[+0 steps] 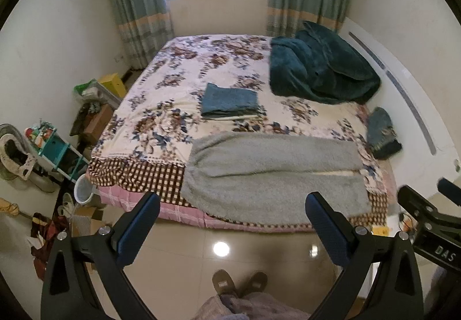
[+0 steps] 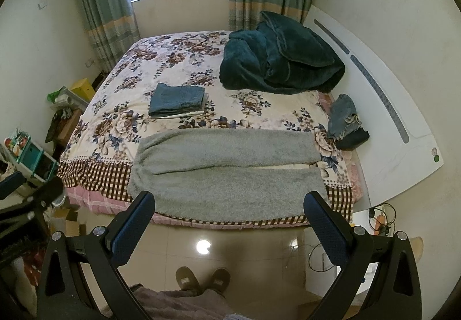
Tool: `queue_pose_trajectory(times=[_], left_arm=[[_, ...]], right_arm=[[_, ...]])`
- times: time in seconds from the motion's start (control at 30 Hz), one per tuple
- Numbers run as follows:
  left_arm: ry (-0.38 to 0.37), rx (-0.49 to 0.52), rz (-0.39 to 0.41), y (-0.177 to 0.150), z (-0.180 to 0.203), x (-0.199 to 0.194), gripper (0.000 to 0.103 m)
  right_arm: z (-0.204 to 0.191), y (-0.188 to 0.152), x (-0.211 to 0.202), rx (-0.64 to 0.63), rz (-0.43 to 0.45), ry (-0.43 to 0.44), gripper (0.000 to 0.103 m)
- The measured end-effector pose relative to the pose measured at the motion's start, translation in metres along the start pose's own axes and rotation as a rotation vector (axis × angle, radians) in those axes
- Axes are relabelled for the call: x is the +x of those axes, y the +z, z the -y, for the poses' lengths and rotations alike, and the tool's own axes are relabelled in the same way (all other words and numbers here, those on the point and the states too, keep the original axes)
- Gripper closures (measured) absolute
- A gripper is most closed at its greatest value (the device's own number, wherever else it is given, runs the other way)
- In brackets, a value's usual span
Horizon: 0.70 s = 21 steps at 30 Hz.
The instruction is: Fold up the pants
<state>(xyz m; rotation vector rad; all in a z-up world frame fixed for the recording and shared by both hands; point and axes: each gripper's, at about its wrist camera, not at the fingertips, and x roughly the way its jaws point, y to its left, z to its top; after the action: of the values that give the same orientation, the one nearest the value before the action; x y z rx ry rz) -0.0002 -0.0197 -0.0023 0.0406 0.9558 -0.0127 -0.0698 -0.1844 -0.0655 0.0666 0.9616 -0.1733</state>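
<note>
Grey fleece pants [image 1: 273, 170] lie spread flat across the near edge of the floral bed [image 1: 178, 83], waist to the left, legs to the right; they also show in the right wrist view [image 2: 227, 173]. My left gripper [image 1: 232, 222] is open and empty, held above the floor in front of the bed. My right gripper [image 2: 229, 222] is open and empty too, also back from the bed edge. The right gripper's body shows at the right edge of the left wrist view [image 1: 432, 219].
A folded stack topped by blue jeans [image 2: 177, 101] sits mid-bed. A dark green blanket [image 2: 279, 58] is heaped at the far right. Crumpled denim clothes [image 2: 345, 124] lie at the bed's right edge by the white headboard [image 2: 389, 107]. Clutter and shelves [image 1: 57, 147] stand on the left floor.
</note>
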Motion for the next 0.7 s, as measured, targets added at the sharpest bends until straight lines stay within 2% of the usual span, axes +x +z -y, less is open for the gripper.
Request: queue_pose_trajectory(times=[0.2, 0.3, 0.47, 0.53, 0.7], left_arm=[[0.104, -0.065, 0.023, 0.019, 0.004, 0.050, 0.000], [0.133, -0.090, -0.013, 0.031, 0.006, 0.091, 0.000], [0.158, -0.128, -0.132, 0.056, 0.009, 0.179, 0.000], [0.156, -0.156, -0.203, 0.067, 0.008, 0.224, 0.000], [0.182, -0.271, -0.388, 0.093, -0.007, 0.352, 0.000]], right_arm=[[0.034, 0.015, 0.077, 0.064, -0.021, -0.043, 0.000], [0.048, 0.030, 0.121, 0.099, -0.049, -0.080, 0.000], [0.081, 0.065, 0.212, 0.167, -0.115, -0.132, 0.000], [0.094, 0.081, 0.256, 0.206, -0.145, -0.152, 0.000], [0.143, 0.125, 0.392, 0.353, -0.265, -0.154, 0.000]])
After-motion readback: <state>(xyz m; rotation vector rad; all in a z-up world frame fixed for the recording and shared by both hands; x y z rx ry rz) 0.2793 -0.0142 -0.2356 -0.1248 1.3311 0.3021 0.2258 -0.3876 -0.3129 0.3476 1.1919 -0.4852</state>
